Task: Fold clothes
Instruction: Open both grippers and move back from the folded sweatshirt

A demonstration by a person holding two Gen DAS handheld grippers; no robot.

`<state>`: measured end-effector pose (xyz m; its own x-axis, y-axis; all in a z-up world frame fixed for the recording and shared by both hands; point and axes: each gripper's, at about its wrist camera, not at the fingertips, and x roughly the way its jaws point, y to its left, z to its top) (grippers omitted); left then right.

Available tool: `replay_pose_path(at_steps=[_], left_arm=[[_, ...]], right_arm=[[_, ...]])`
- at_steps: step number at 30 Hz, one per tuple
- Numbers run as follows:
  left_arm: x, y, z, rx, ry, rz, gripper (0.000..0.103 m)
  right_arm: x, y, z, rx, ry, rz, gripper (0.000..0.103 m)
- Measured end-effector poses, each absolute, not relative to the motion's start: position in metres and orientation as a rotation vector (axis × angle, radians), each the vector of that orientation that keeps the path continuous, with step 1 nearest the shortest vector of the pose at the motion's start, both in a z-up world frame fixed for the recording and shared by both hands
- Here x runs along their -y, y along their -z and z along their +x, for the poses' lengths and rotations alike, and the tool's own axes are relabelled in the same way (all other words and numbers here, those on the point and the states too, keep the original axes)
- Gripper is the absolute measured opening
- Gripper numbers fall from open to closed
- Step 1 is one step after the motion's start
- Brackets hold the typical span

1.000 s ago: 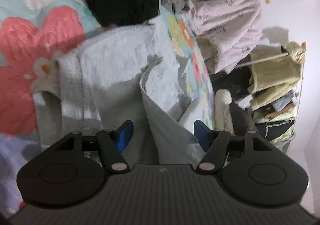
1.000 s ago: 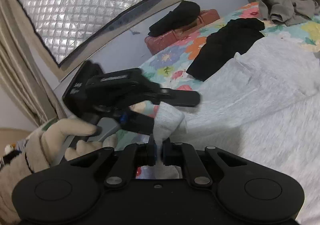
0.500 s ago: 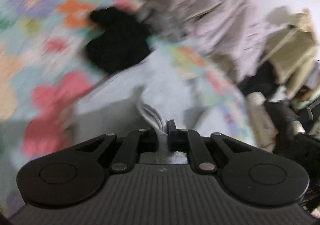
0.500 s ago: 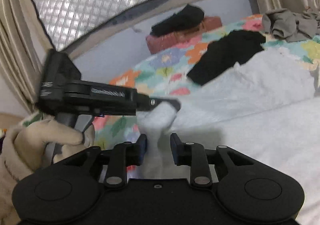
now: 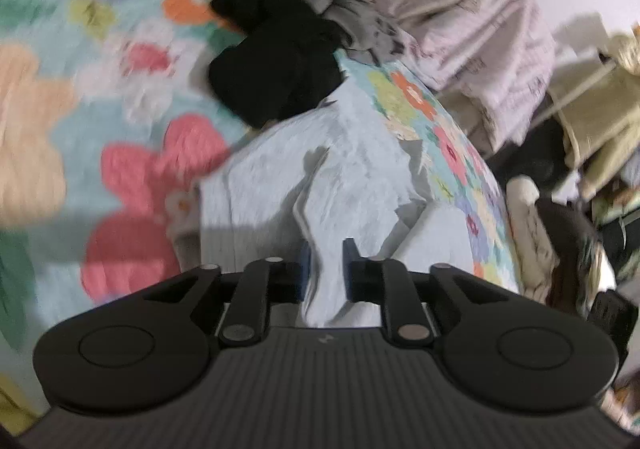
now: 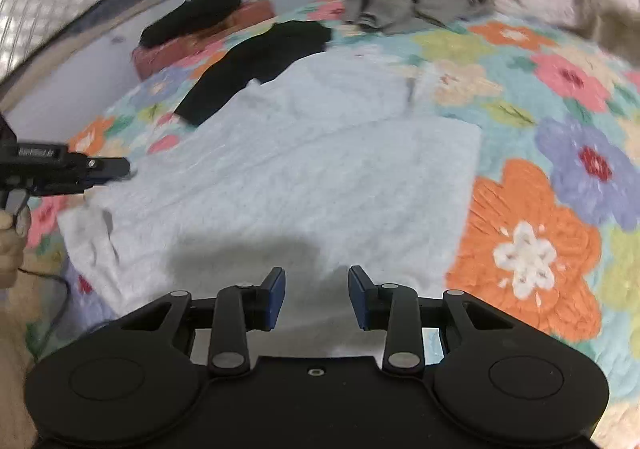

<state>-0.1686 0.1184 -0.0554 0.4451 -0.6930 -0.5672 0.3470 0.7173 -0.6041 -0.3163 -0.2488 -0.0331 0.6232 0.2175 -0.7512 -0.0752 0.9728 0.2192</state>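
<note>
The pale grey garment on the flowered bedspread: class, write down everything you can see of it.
The pale grey garment is a soft, fleecy-looking knit, spread mostly flat across the flowered bedspread with creases and a partly folded edge. A black garment lies against its far edge. A raised fold of it stands between the fingers of the left gripper, whose jaws are opening. The right gripper, also opening, hovers over it with nothing between its fingers.

**Blurred, cut off, covered**

Motion blur smears the floral bedspread [image 5: 120,97] in the left wrist view. In the right wrist view the left gripper [image 6: 120,168] is cut off by the picture's left edge, its jaws unreadable. The light grey garment [image 6: 304,177] covers part of the black garment [image 6: 256,61].
</note>
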Motion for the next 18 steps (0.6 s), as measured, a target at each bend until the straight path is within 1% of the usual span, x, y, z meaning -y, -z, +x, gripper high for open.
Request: replay_pose_path(at_steps=[1, 2, 4, 7, 11, 14, 16, 17, 18], left_arm=[[-0.115, 0.050, -0.164, -0.881, 0.694, -0.375, 0.027], [-0.112, 0.044, -0.159, -0.865, 0.719, -0.312, 0.031], [-0.098, 0.040, -0.145, -0.869, 0.771, -0.199, 0.042], [-0.079, 0.044, -0.122, -0.893, 0.836, -0.101, 0.042], [-0.065, 0.063, -0.094, -0.961, 0.873, -0.158, 0.044], [-0.049, 0.073, -0.086, -1.001, 0.867, -0.125, 0.045], [-0.042, 0.079, -0.091, -0.991, 0.891, -0.119, 0.037], [-0.038, 0.080, -0.096, -0.984, 0.926, -0.117, 0.029], [-0.034, 0.079, -0.102, -0.979, 0.963, -0.112, 0.011]], right_arm=[[0.254, 0.033, -0.316, -0.885, -0.161, 0.189, 0.041], [0.255, 0.035, -0.315, -0.890, -0.148, 0.176, 0.041], [0.256, 0.039, -0.312, -0.910, -0.139, 0.158, 0.041], [0.258, 0.044, -0.306, -0.919, -0.138, 0.174, 0.041], [0.256, 0.039, -0.296, -0.902, -0.164, 0.175, 0.041], [0.254, 0.030, -0.284, -0.884, -0.209, 0.188, 0.041], [0.251, 0.026, -0.275, -0.868, -0.235, 0.181, 0.041], [0.250, 0.025, -0.269, -0.862, -0.245, 0.168, 0.041], [0.248, 0.025, -0.263, -0.856, -0.247, 0.149, 0.041]])
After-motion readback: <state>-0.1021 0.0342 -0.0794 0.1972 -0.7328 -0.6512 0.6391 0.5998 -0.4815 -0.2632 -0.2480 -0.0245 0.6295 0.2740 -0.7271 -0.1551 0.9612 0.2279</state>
